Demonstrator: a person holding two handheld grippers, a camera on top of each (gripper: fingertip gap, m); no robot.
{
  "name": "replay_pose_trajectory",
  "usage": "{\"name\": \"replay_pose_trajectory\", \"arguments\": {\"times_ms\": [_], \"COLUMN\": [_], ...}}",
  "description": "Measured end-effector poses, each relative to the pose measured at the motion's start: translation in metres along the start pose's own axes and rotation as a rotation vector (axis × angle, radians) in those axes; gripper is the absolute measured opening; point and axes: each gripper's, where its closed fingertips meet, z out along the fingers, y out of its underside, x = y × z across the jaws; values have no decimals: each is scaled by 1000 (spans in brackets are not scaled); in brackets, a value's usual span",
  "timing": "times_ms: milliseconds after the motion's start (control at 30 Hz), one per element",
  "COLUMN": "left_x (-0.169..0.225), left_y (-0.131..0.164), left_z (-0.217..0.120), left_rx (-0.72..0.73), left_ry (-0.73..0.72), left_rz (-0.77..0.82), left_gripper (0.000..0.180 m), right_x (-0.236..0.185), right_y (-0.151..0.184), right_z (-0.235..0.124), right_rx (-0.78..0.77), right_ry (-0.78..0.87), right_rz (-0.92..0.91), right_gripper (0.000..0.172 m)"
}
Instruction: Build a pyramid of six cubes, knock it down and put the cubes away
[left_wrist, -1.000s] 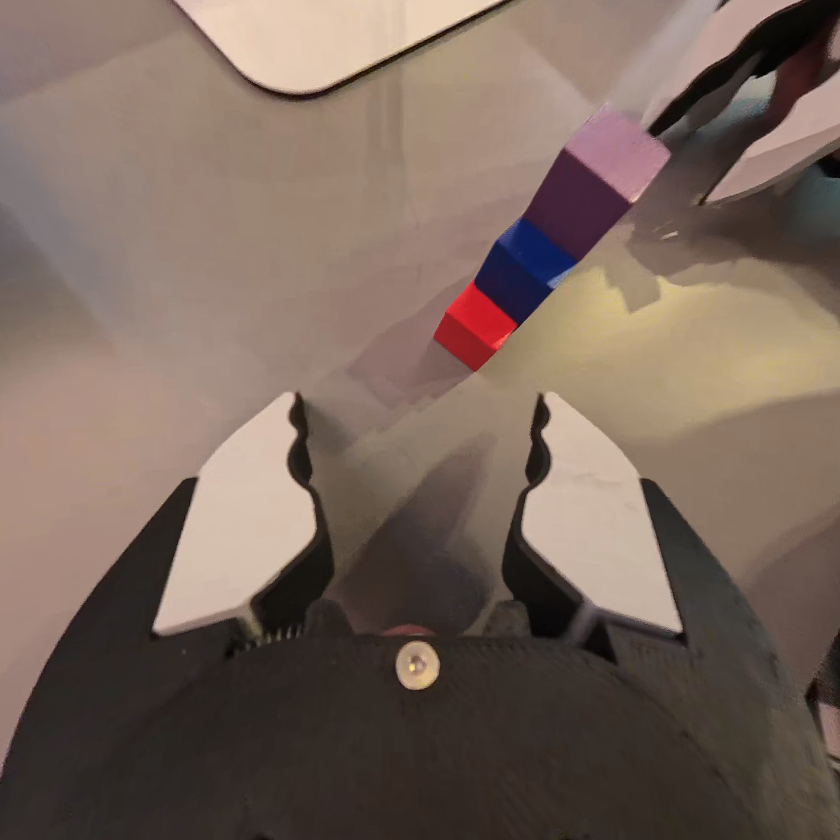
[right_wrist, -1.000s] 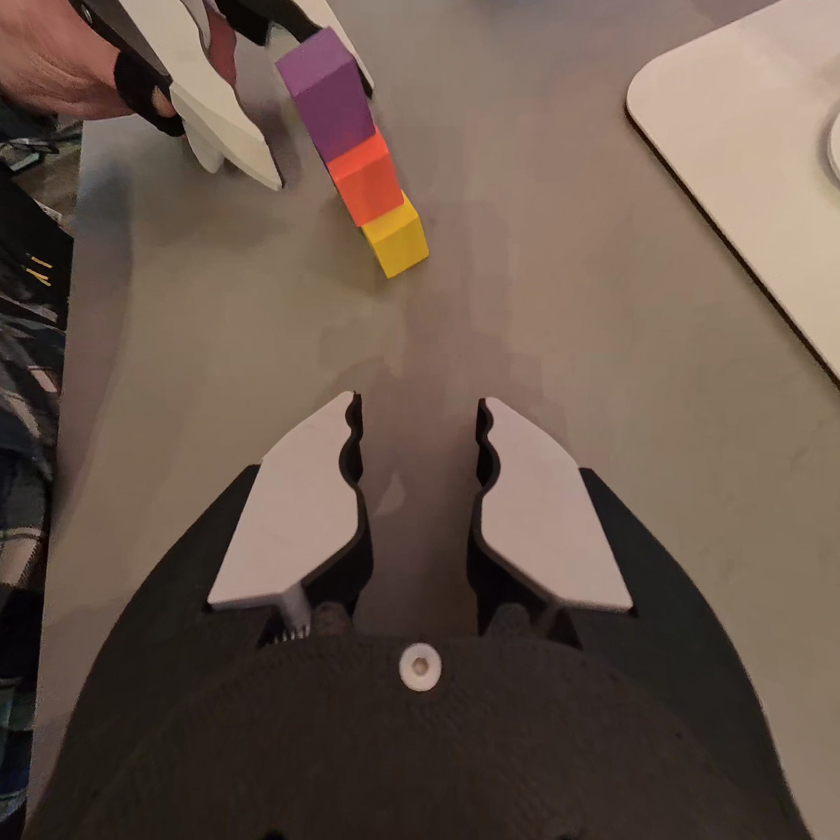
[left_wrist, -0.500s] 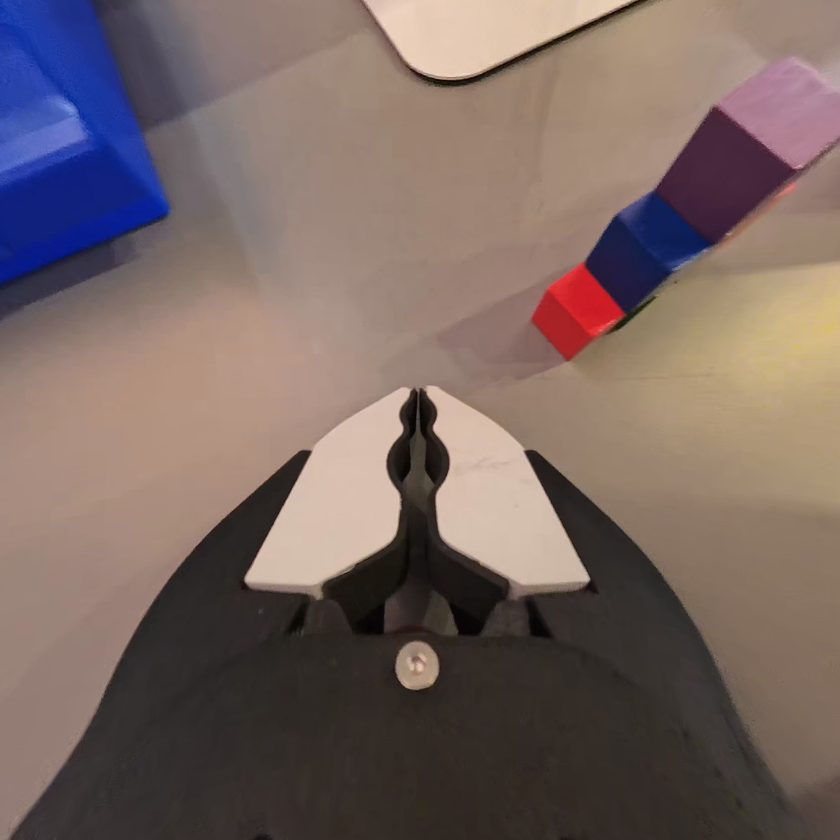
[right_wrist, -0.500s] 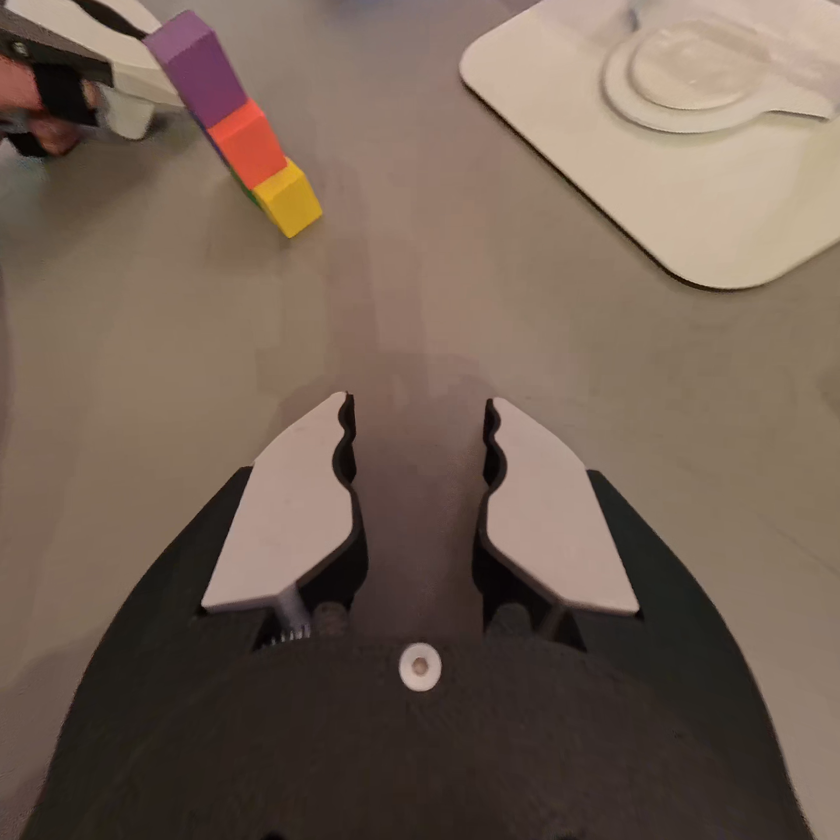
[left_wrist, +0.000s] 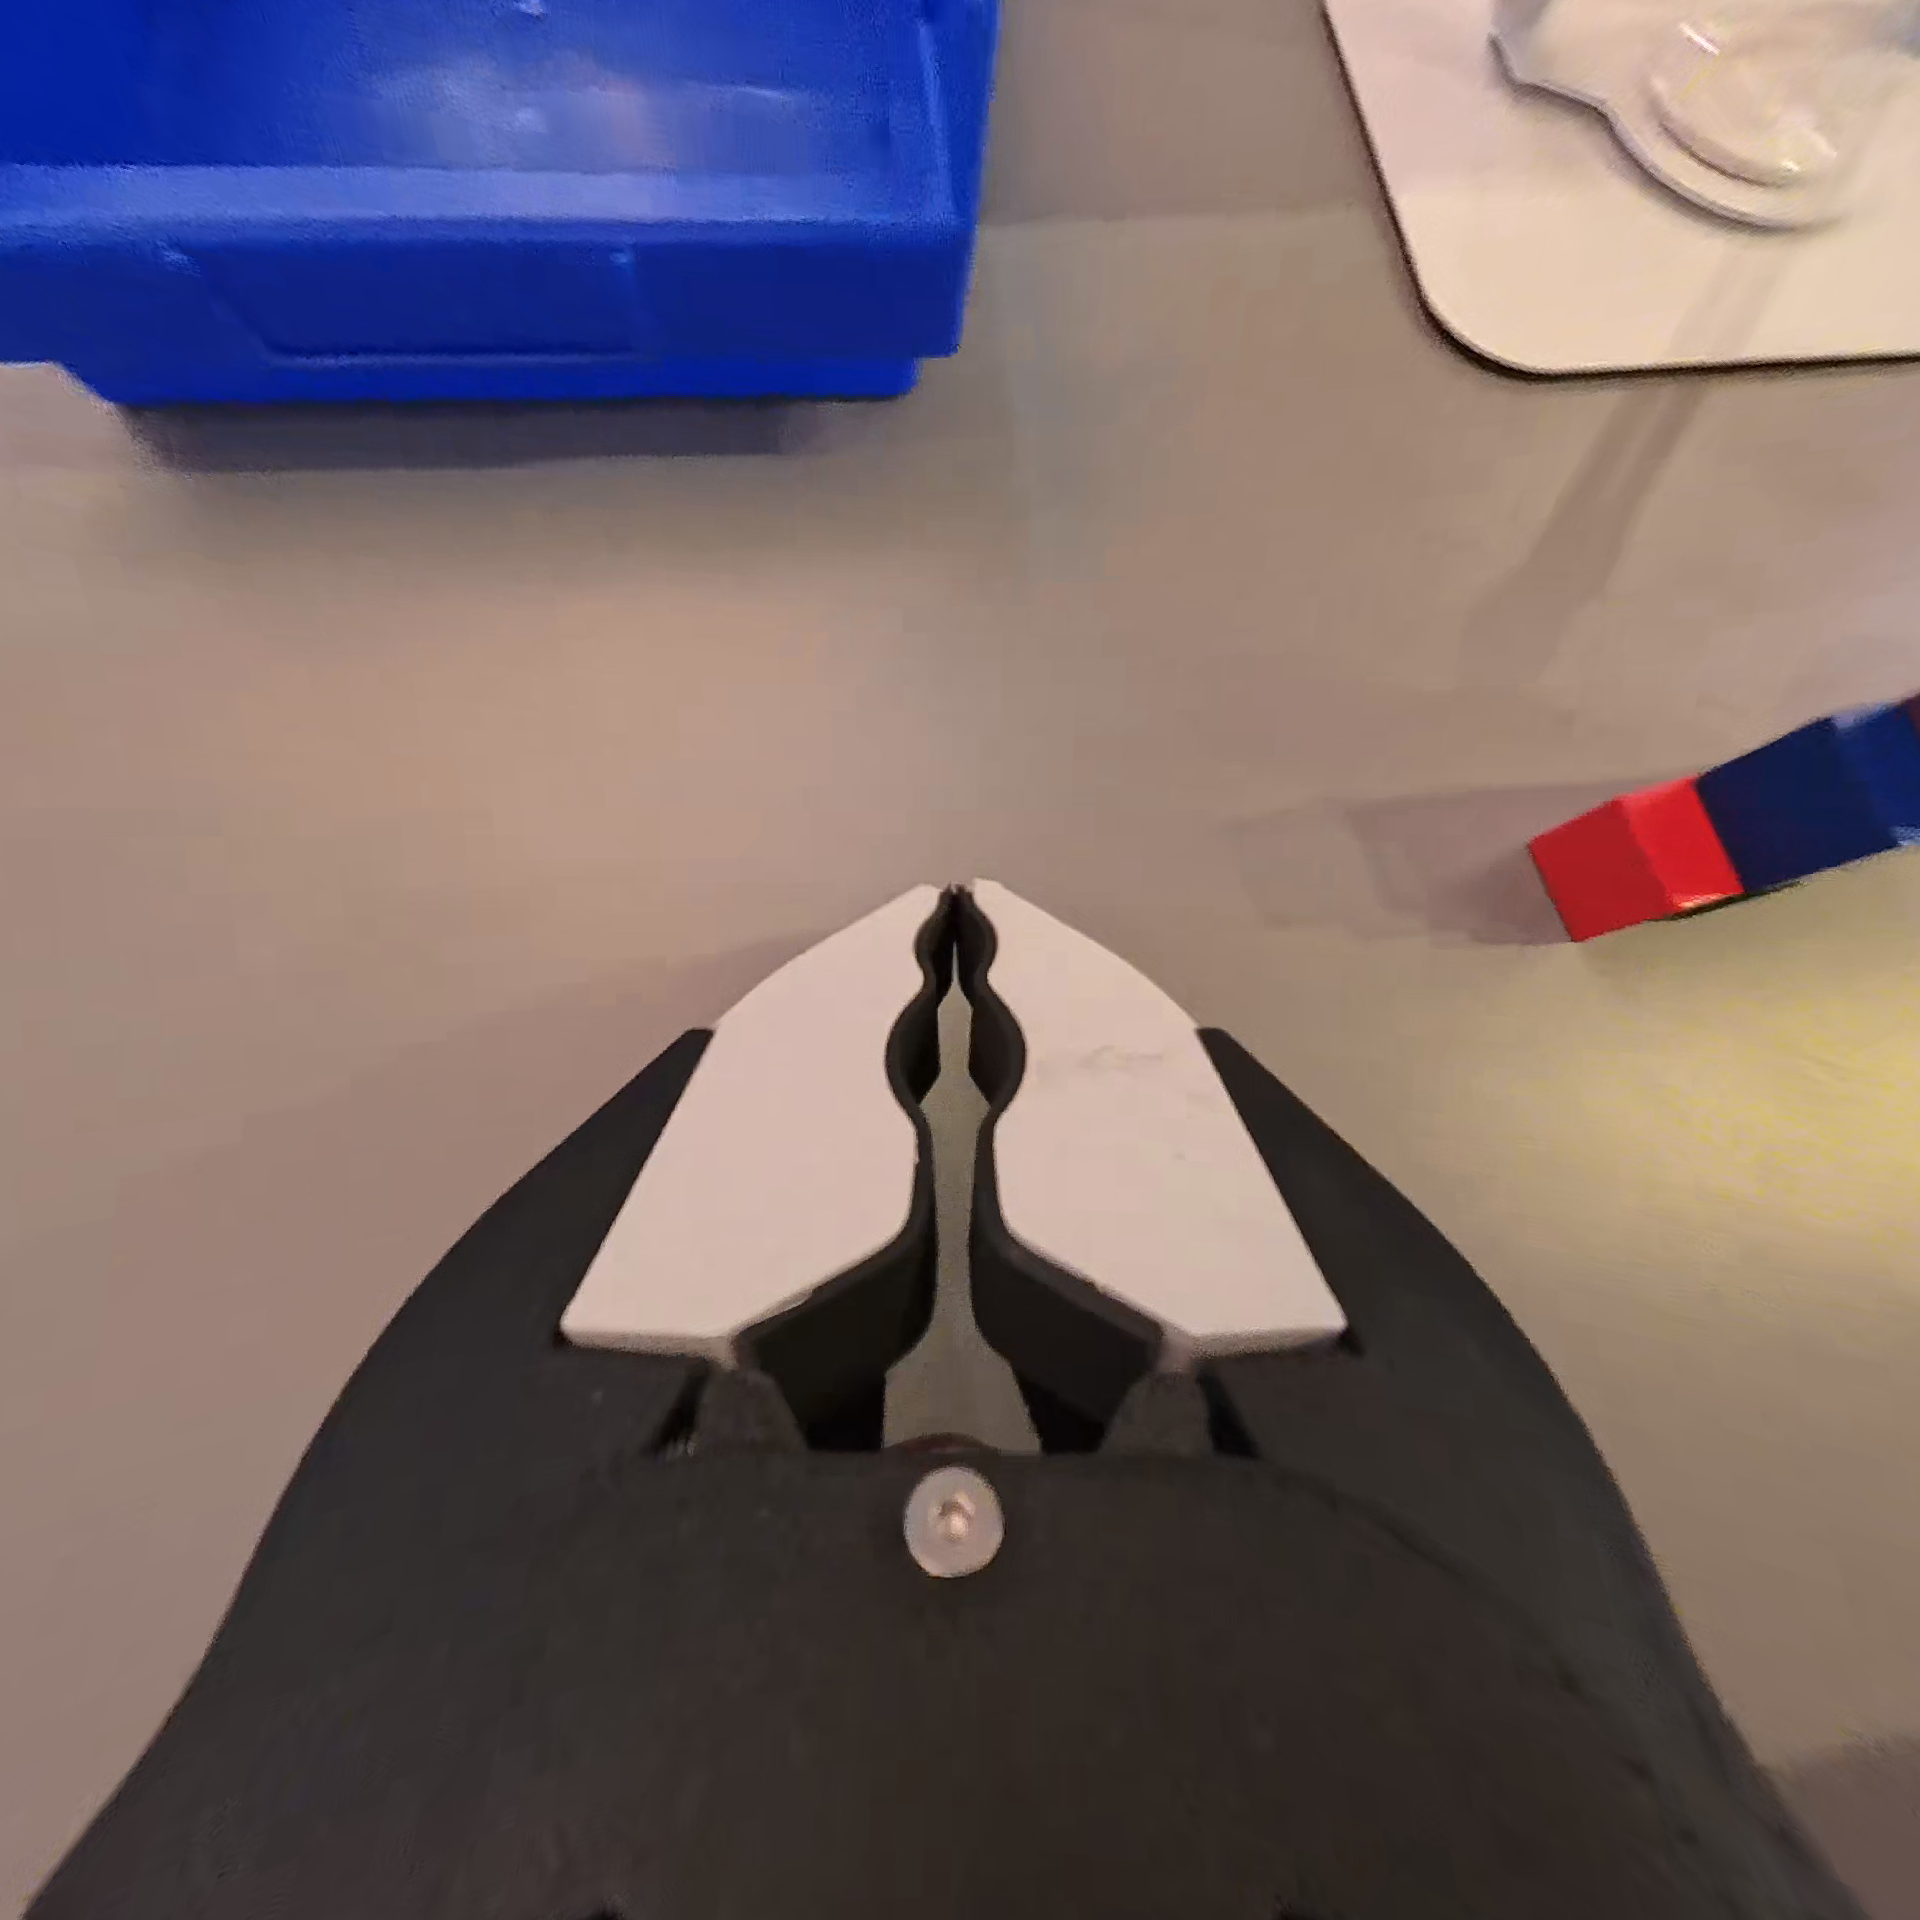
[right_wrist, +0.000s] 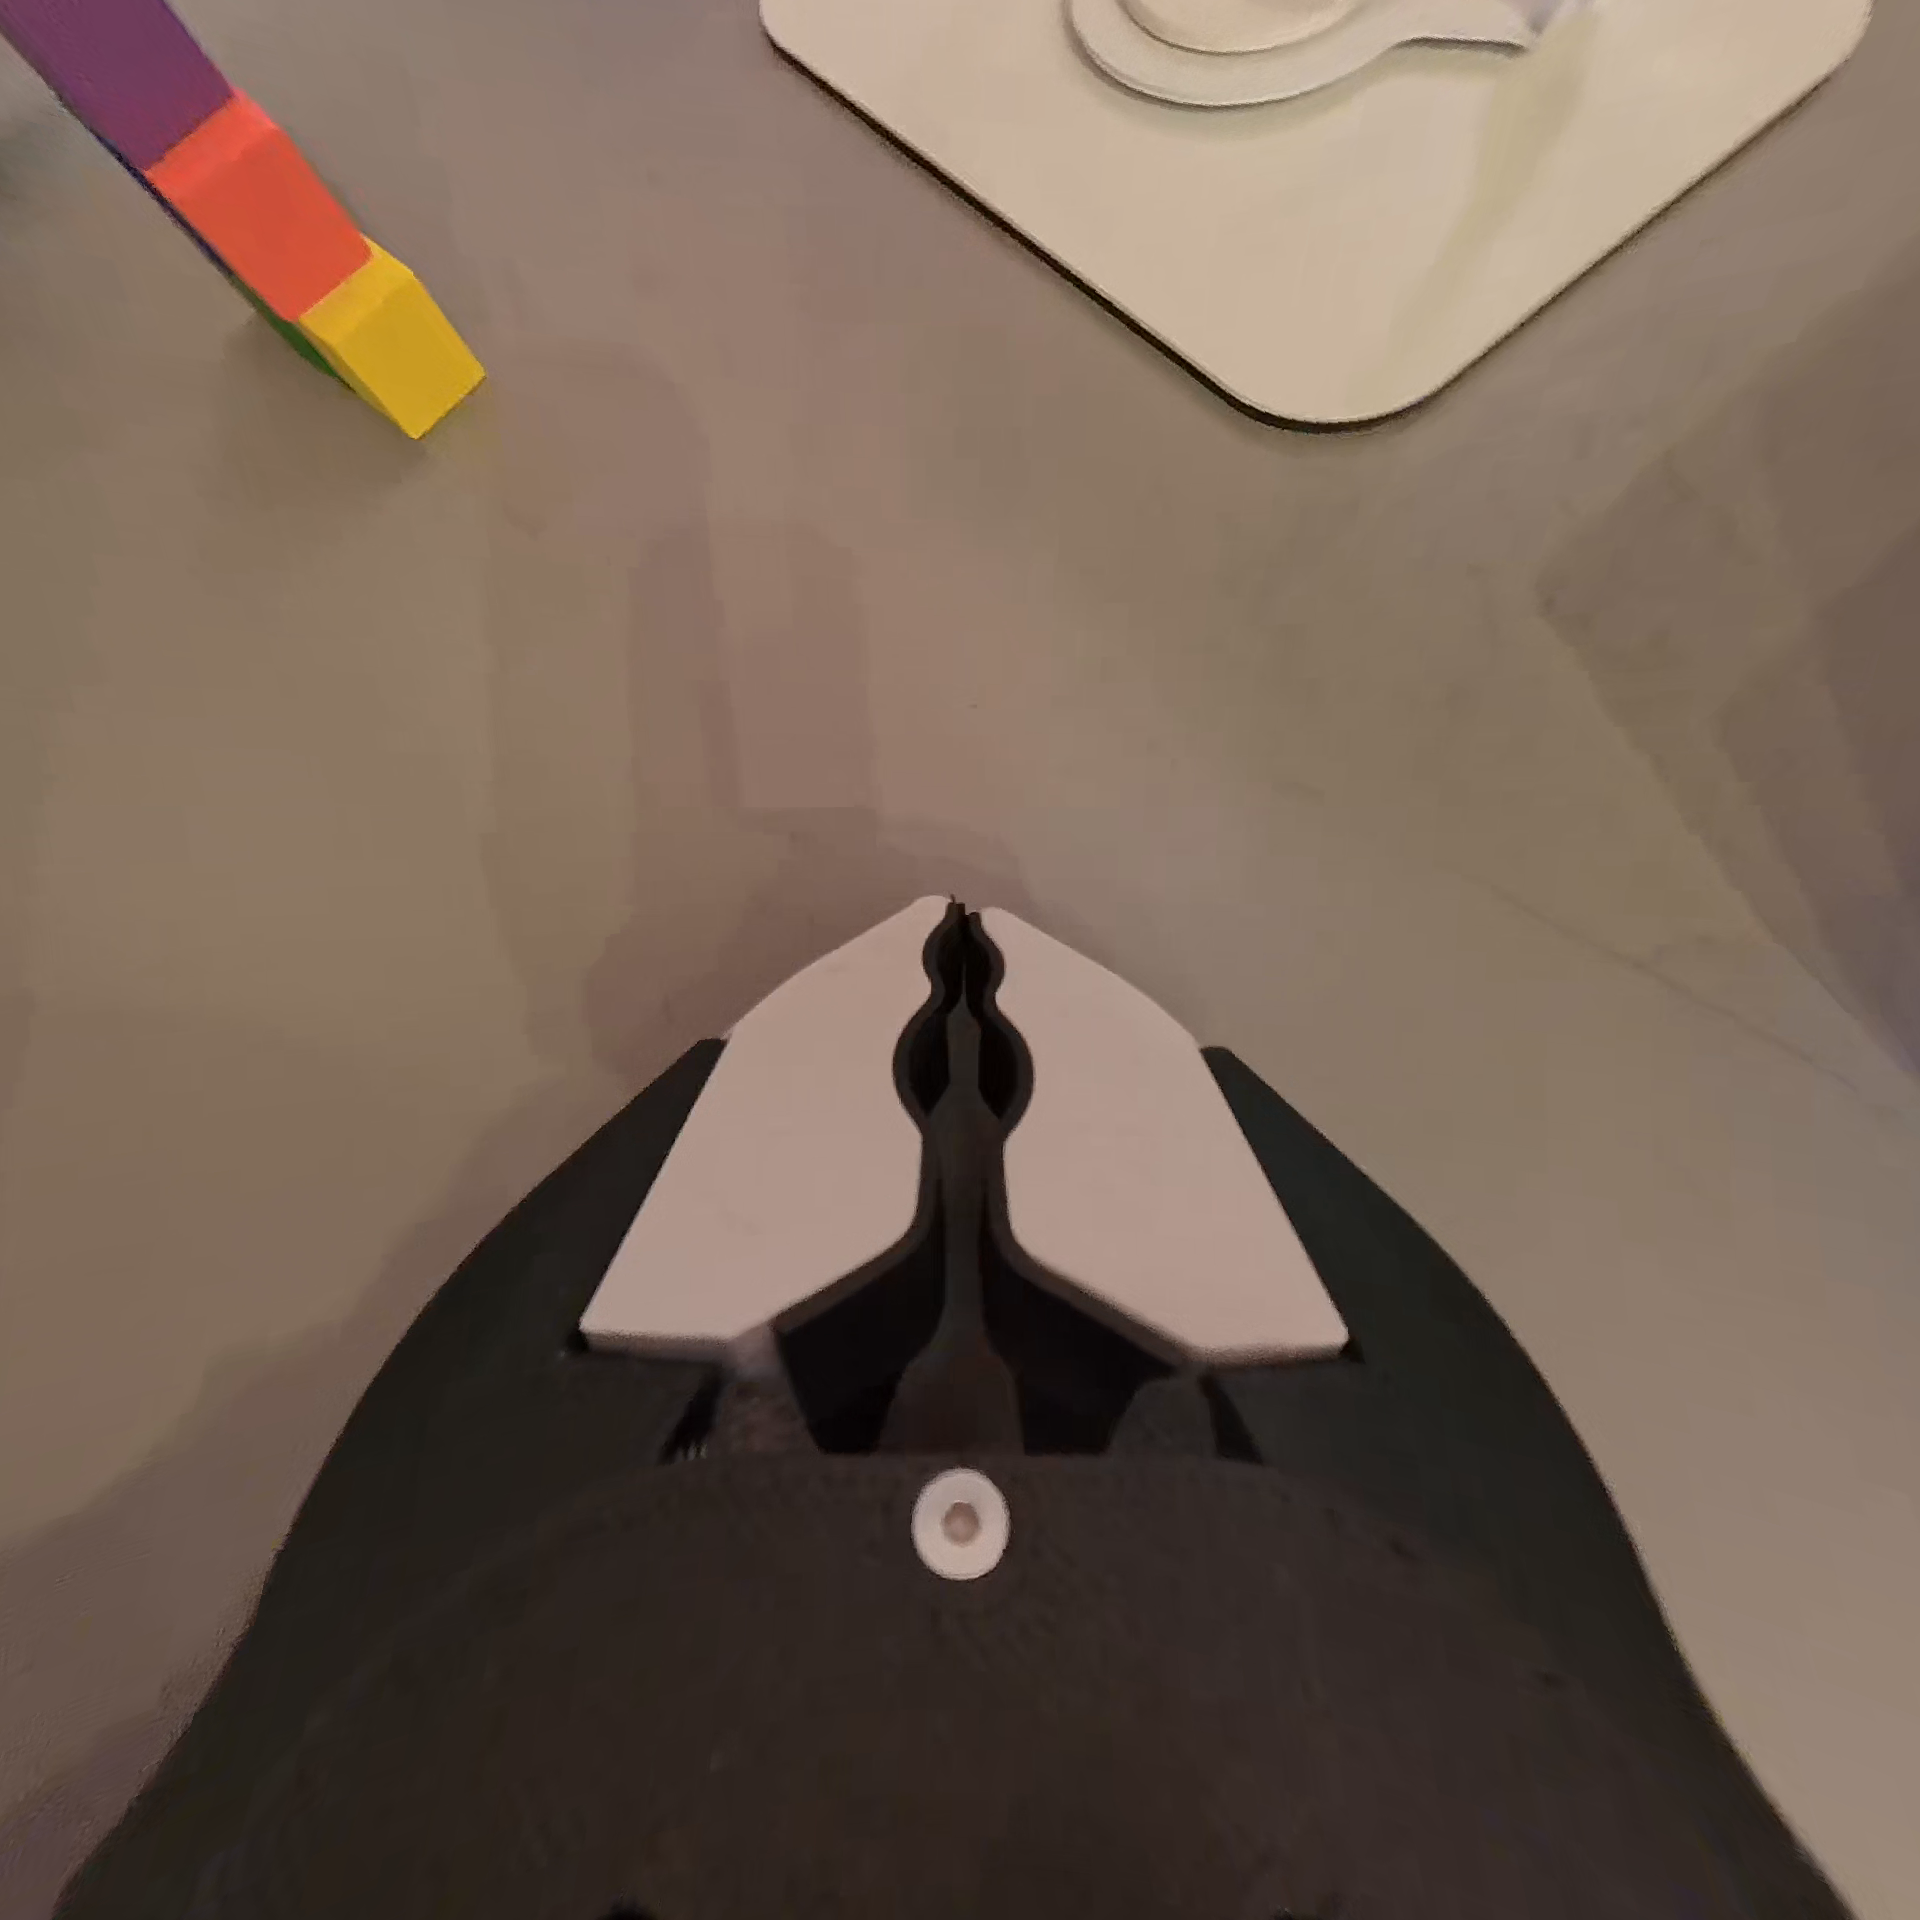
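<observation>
The cube pyramid stands on the grey table. The left wrist view shows its red cube (left_wrist: 1621, 868) and a blue cube (left_wrist: 1808, 800) at the right edge. The right wrist view shows its purple cube (right_wrist: 125, 73), orange cube (right_wrist: 255, 213) and yellow cube (right_wrist: 400, 348) at the top left, with a sliver of green beneath. My left gripper (left_wrist: 954, 891) is shut with nothing between its fingertips, well left of the red cube. My right gripper (right_wrist: 958, 912) is shut with nothing between its fingertips, below and right of the yellow cube.
A blue plastic bin (left_wrist: 499, 208) stands at the top left of the left wrist view. A white mat (right_wrist: 1351, 208) bearing a clear, flat round object lies at the top right of both views (left_wrist: 1662, 208). The gap from one gripper's tips to the other's is roughly 40 centimeters.
Both grippers drew back from the pyramid, which slid to the edges of the views. The left jaws closed on air a second ago; the right jaws closed on air in the last half second.
</observation>
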Motion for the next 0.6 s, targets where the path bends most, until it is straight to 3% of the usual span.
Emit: {"name": "replay_pose_trajectory", "arguments": {"times_ms": [167, 233, 300, 400, 600], "left_x": [20, 60, 128, 190, 160], "left_y": [-6, -9, -10, -16, -4], "left_z": [7, 25, 40, 47, 54], "left_rx": [-20, -49, -95, -85, -137], "left_ry": [13, 98, 244, 285, 270], "left_rz": [-4, 16, 53, 186, 107], "left_gripper": [0, 0, 0, 0, 0], "right_x": [14, 17, 16, 20, 39], "right_y": [8, 9, 10, 11, 22], "right_z": [-12, -15, -15, -19, -44], "right_rx": [8, 10, 10, 19, 75], "right_ry": [18, 18, 10, 18, 44], "right_rz": [34, 41, 42, 50, 135], "right_gripper": [0, 0, 0, 0, 0]}}
